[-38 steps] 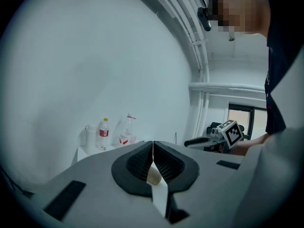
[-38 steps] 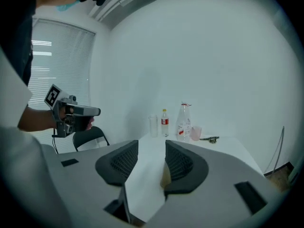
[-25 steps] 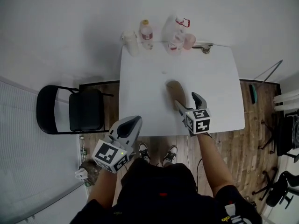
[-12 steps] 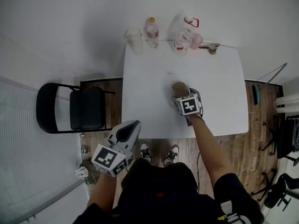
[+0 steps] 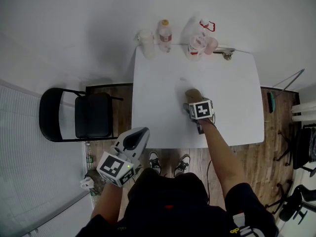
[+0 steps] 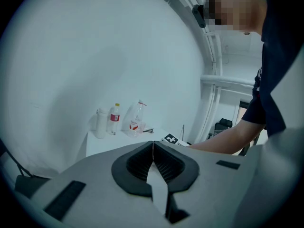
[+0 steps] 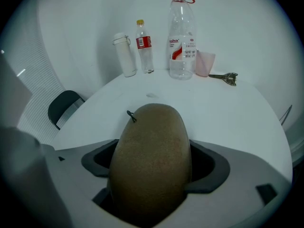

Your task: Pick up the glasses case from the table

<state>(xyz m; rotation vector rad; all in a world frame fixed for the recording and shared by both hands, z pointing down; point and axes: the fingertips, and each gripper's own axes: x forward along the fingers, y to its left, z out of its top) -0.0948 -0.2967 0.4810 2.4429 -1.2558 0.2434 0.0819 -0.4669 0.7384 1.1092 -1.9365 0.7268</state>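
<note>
One second had brought the right gripper (image 5: 195,104) down astride the case (image 7: 151,160), jaws spread and ready to pinch; the left gripper (image 6: 153,148) hung pressed together.

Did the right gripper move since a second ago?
Yes. The right gripper went from the near edge of the table forward to the brown glasses case, which now sits between its open jaws.

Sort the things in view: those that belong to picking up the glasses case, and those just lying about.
Job: glasses case; right gripper, open around it.
Lying about: flask, small bottle, big bottle, pink cup, keys, chair.
</note>
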